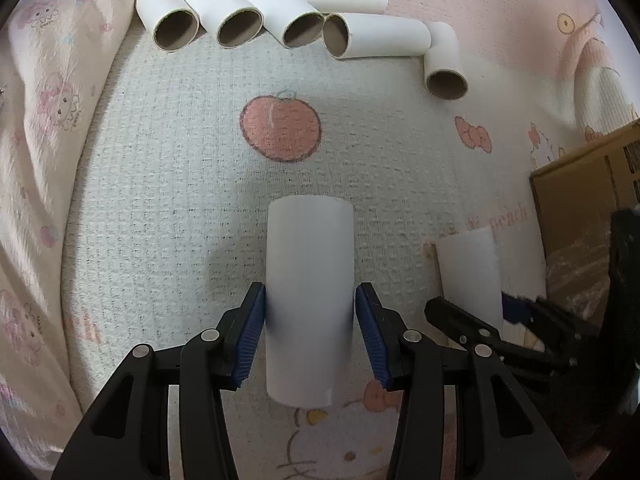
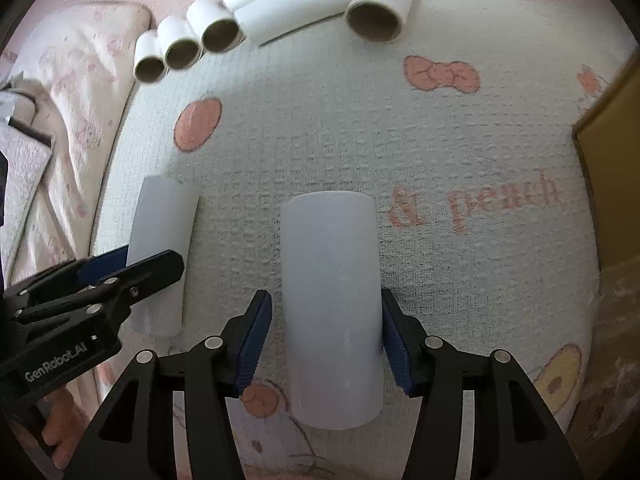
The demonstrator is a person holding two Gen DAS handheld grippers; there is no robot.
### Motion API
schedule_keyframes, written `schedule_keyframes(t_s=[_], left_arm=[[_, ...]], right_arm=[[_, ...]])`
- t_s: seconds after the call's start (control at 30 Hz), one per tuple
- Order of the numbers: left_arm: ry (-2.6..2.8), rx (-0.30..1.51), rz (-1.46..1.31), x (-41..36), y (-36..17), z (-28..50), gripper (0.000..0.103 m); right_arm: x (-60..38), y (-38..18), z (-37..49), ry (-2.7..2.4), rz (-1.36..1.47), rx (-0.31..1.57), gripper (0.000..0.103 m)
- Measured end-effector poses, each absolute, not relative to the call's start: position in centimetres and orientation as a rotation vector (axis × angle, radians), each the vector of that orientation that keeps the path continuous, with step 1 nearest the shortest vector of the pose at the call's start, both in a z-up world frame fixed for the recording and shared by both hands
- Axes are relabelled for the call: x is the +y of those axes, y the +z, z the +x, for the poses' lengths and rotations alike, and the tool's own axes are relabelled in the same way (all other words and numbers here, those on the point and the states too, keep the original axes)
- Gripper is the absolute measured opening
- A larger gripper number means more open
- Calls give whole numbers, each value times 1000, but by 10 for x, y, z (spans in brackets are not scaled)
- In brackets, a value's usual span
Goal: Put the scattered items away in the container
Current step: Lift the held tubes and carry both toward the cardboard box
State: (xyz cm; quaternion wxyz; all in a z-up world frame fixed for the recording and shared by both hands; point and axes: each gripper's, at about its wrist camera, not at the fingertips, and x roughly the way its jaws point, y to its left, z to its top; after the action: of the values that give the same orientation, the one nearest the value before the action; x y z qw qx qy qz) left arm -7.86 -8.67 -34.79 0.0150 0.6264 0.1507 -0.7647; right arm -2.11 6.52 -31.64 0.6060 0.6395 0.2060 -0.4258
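Note:
A white cardboard tube [image 1: 310, 240] lies on the blanket between the fingers of my left gripper [image 1: 310, 288]. The blue pads stand right at its sides and do not squeeze it; the gripper is open. A second white tube [image 2: 330, 248] lies between the fingers of my right gripper [image 2: 325, 296], which is open too, with a gap at the left pad. Each view shows the other gripper from the side: the right gripper [image 1: 480, 304] over its tube [image 1: 468, 272], the left gripper [image 2: 148, 256] over its tube [image 2: 164, 216]. Several more tubes [image 1: 280, 12] lie in a row at the far end.
A brown cardboard box [image 1: 580, 200] stands at the right edge, also seen as the box [image 2: 612, 160]. The peach-print blanket [image 1: 180, 180] covers the bed. A rumpled quilt [image 1: 40, 120] lies along the left. A hand [image 2: 60, 428] holds the left gripper.

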Motion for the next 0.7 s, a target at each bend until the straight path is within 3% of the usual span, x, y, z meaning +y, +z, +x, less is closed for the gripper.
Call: schedule_keyframes(t_s=[0.13, 0.2, 0.47, 0.7], left_arm=[[-2382, 460, 1922, -86, -350, -78, 48], [-2388, 439, 1910, -84, -349, -76, 48], [-2407, 311, 1891, -70, -351, -70, 48], [-2400, 322, 1916, -64, -349, -53, 47]], right_arm=[[76, -316, -29, -1056, 1500, 395, 49], [78, -315, -31, -1078, 1488, 413, 44], [67, -315, -13, -1085, 1453, 451, 42], [71, -311, -20, -1046, 1460, 469, 42]])
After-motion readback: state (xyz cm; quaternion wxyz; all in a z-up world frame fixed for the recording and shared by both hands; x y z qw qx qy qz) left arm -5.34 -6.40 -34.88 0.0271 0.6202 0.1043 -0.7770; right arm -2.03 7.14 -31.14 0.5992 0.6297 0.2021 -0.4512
